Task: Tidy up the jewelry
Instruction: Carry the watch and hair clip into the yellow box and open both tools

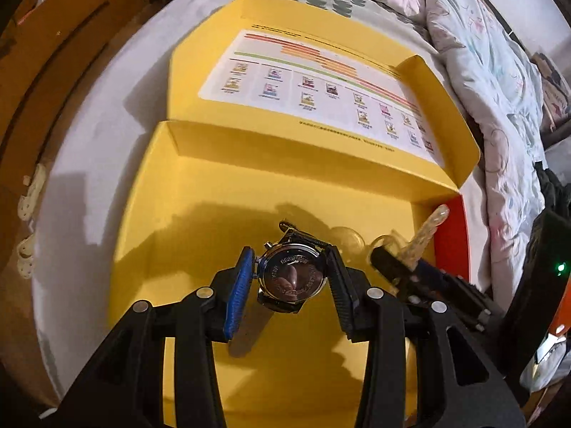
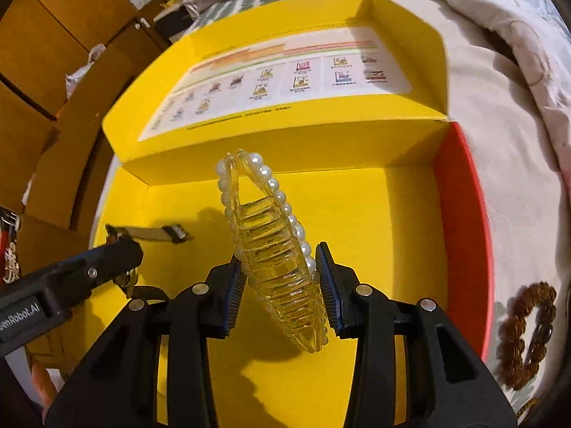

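Observation:
My left gripper (image 1: 292,274) is shut on a wristwatch (image 1: 291,278), its steel case back facing the camera and its dark strap hanging down, over the floor of an open yellow box (image 1: 200,214). To its right my right gripper (image 1: 403,267) shows, holding a clear hair claw (image 1: 426,232). In the right wrist view my right gripper (image 2: 282,281) is shut on that clear, pearl-edged hair claw (image 2: 271,246) above the yellow box (image 2: 374,214). The left gripper (image 2: 107,260) enters from the left, the watch strap (image 2: 153,233) sticking out past it.
The box lies on a white bed sheet (image 1: 92,149) with its printed lid (image 1: 321,82) folded back. A brown beaded bracelet (image 2: 524,335) lies on the sheet right of the box's red wall (image 2: 460,221). A crumpled quilt (image 1: 499,82) lies at the right, wooden furniture (image 2: 46,82) at the left.

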The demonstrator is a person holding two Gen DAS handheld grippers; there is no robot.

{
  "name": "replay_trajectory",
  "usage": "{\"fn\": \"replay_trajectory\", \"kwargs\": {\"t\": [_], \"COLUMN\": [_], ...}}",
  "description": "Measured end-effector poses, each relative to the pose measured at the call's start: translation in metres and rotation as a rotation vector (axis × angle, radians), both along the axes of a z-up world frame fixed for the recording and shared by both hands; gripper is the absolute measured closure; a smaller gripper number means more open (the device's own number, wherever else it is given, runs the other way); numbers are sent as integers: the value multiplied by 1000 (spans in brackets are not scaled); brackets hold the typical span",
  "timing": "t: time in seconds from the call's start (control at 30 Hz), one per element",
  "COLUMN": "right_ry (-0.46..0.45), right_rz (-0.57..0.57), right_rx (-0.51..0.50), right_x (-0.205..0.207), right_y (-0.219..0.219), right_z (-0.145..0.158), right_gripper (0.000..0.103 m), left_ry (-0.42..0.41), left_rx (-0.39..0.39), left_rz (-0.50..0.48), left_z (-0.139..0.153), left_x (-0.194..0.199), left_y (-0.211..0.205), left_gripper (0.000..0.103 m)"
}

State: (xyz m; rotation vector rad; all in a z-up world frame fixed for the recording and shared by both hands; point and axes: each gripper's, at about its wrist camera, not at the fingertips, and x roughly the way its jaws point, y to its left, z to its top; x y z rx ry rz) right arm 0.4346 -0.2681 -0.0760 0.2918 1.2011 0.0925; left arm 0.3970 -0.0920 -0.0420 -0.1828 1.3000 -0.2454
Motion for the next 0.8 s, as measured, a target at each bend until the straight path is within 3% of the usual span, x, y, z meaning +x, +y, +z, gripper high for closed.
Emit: {"fn": "replay_trajectory", "kwargs": {"t": [0.5, 0.63, 0.8], "right_ry": [19, 7, -36], "right_rz": [5, -2, -30], "right_rx": [-70, -104, -68], "right_x": [23, 24, 21], "right_y": [8, 5, -11], "right_z": [-18, -13, 3], "right_gripper": [59, 48, 37], "left_ry": [34, 46, -14], "left_rx": [-82, -134, -128], "left_rz": [21, 29, 32], "left_z": [-37, -41, -22], "left_x": [20, 23, 24], "left_y": [2, 5, 10], "left_gripper": [60, 43, 41]}}
